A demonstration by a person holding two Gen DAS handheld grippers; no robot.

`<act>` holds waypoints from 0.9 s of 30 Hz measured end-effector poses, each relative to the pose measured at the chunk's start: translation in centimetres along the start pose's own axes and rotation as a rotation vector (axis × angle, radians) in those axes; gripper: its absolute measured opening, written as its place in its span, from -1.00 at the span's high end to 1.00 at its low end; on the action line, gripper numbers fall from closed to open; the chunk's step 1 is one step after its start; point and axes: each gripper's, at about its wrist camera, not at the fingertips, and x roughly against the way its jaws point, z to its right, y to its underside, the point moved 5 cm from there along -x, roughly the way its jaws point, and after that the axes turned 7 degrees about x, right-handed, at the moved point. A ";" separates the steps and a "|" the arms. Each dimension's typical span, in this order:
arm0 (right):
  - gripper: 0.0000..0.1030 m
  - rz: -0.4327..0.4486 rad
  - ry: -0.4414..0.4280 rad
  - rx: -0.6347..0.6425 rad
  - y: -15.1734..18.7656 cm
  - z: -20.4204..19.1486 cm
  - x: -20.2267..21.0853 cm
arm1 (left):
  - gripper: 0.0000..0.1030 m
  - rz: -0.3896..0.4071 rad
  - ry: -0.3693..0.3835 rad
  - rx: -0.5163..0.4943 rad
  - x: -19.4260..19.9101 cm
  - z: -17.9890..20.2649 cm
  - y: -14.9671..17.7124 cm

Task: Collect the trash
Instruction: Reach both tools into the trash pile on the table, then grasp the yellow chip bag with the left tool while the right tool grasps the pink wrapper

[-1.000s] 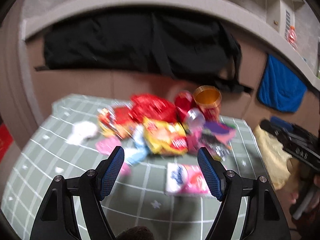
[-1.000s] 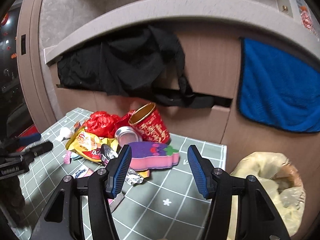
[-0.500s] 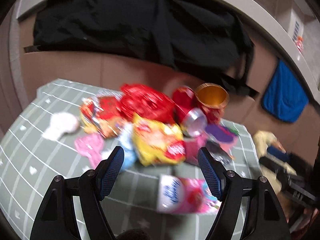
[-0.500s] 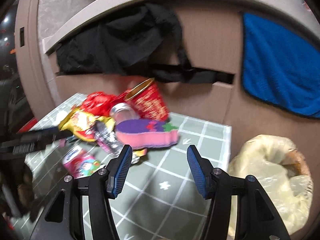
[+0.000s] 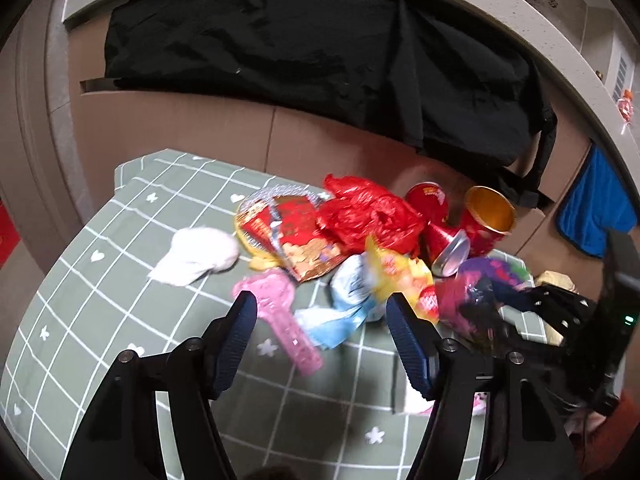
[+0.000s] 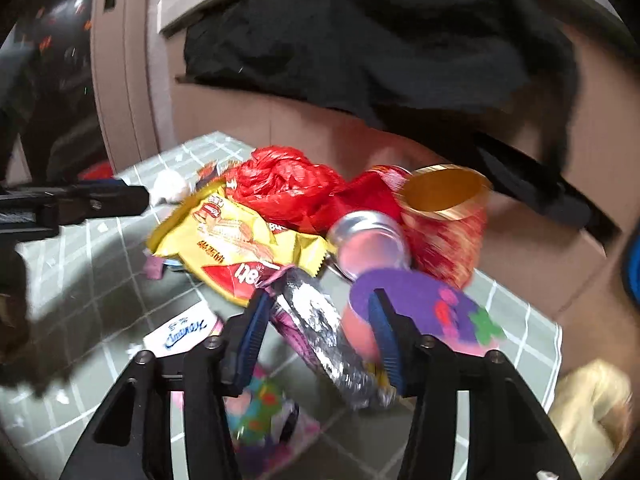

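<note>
Trash [image 5: 360,240] lies heaped toward the far right corner of the tabletop, which is covered with a green checked cloth [image 5: 120,280]. In the heap are a crumpled red plastic bag [image 6: 288,184], a yellow snack bag [image 6: 232,240], a red paper cup with a gold inside [image 6: 444,208] and a purple-and-pink foam piece [image 6: 420,304]. A crumpled white tissue [image 5: 196,254] sits apart toward the left edge.

The left gripper [image 5: 320,336] hangs over the near side of the heap with its jaws wide apart. They have just been closing a little, above a flat pink plastic piece [image 5: 280,312] and a light blue wrapper [image 5: 344,304], with nothing gripped.

The right gripper [image 6: 318,300] has just been closing. A silver-and-purple foil wrapper [image 6: 316,320] lies between its jaws, which stand apart and are not clamped on it.
</note>
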 end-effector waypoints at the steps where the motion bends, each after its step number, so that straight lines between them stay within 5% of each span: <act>1: 0.87 -0.028 -0.006 0.009 -0.1 -0.2 -0.4 | -0.30 -0.005 0.001 0.004 0.0 -0.2 0.2; 5: 0.92 0.026 -0.116 -0.093 -0.7 0.4 1.9 | -0.25 -0.062 0.050 0.002 -0.7 0.3 1.4; 10: 0.93 0.152 -0.076 -0.189 -0.9 3.0 7.8 | -0.16 -0.095 0.111 -0.013 -1.8 2.7 2.0; 15: 0.91 0.163 0.013 -0.240 0.7 5.2 10.0 | -0.05 -0.093 0.100 0.027 -4.0 4.2 0.9; 17: 0.91 0.154 0.014 -0.273 2.0 5.8 10.3 | 0.32 -0.116 0.089 0.046 -5.3 4.6 0.8; 20: 0.91 0.145 0.007 -0.318 3.5 6.0 10.4 | 0.58 -0.133 0.082 0.068 -6.1 5.1 0.9; 27: 0.91 0.169 0.005 -0.316 3.9 6.2 11.7 | 0.73 -0.008 0.021 -0.056 -2.3 8.6 -0.2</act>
